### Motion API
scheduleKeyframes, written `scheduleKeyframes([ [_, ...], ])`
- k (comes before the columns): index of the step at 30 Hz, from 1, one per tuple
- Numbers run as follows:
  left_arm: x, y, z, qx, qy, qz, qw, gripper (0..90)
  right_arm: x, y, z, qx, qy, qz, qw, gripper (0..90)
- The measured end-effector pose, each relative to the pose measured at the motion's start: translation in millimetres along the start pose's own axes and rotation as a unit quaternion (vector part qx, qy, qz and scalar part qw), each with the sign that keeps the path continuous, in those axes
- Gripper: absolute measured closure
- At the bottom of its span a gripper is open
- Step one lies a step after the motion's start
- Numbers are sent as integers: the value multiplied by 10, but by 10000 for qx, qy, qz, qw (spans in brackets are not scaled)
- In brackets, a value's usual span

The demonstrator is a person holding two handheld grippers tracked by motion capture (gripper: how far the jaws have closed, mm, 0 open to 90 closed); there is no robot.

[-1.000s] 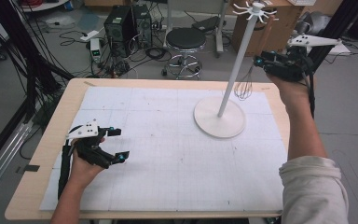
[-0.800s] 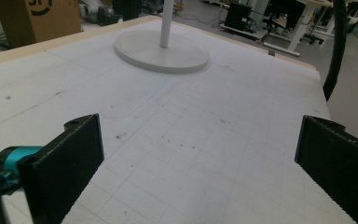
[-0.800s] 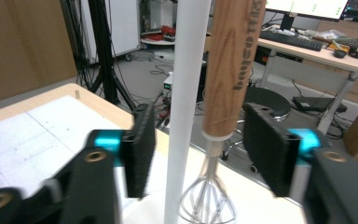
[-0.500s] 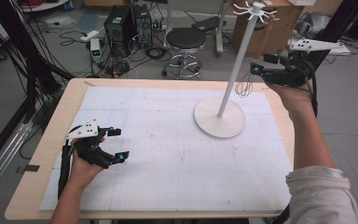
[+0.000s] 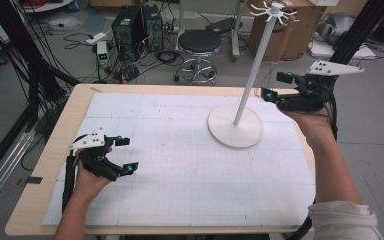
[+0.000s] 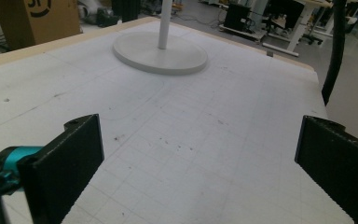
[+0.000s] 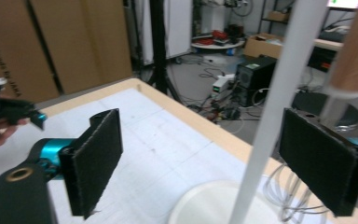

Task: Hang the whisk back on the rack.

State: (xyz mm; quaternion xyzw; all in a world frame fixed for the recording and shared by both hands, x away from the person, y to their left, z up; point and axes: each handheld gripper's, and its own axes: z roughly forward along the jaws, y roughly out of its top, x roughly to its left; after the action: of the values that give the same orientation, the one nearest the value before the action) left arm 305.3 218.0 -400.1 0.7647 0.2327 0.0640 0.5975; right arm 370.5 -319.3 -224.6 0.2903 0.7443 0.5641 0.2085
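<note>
White stand (image 5: 235, 125): round flat base on the far right part of the tabletop (image 5: 40, 200), thin white pole (image 5: 254, 67) rising straight up from the base centre, spiky white hook crown (image 5: 272, 10) at the top. Base sits on the white gridded mat (image 5: 180, 175) that covers most of the tabletop. A whisk hangs by the pole in the right gripper view: wooden handle (image 7: 356, 51) upper right, wire loops (image 7: 291, 196) low down next to the base; what it hangs from can't be told.

Right tongs (image 5: 272, 86) held up in the air at the far right edge of the tabletop, just beside the pole, pointing toward it. Jaws spread wide, nothing between the pads; in the right gripper view the pole (image 7: 279, 107) stands between the two jaws but farther off, apart from both. Right hand (image 5: 310, 120) gripped under the tool, forearm coming in from the bottom right, sleeve (image 5: 342, 222) pushed up near the elbow.

Left tongs (image 5: 127, 155) low at the near left side of the mat, well apart from the stand. Jaws spread, holding nothing; left gripper view shows bare mat between them and the stand base (image 6: 161, 51) far ahead. Left hand (image 5: 92, 170) wraps the grip, wrist resting near the tabletop.

Beyond the tabletop: stool (image 5: 199, 42), computer tower (image 5: 127, 25), cardboard boxes (image 7: 37, 46), floor cables.
</note>
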Motion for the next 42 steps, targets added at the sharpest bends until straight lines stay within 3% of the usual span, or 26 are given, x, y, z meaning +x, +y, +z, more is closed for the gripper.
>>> scheduleKeyframes([
  [5, 3, -4, 4, 6, -5, -28, 10000, 17, 86, -138, 27, 58, 147, 4, 9999, 20],
  [8, 2, -2, 6, 21, -12, 3, 10000, 17, 128, -211, 55, 116, 219, -41, 9997, 7],
  [17, 3, -3, 9, 11, -22, -7, 10000, 17, 243, -418, 121, 252, 360, 42, 9990, 4],
  [26, -1, -7, 25, 47, -36, -9, 10000, 17, 329, -737, 134, 390, 519, 96, 9978, 5],
  [42, -10, -14, 45, 102, -70, 20, 9999, 17, 422, -1210, 181, 691, 608, 171, 9956, 5],
])
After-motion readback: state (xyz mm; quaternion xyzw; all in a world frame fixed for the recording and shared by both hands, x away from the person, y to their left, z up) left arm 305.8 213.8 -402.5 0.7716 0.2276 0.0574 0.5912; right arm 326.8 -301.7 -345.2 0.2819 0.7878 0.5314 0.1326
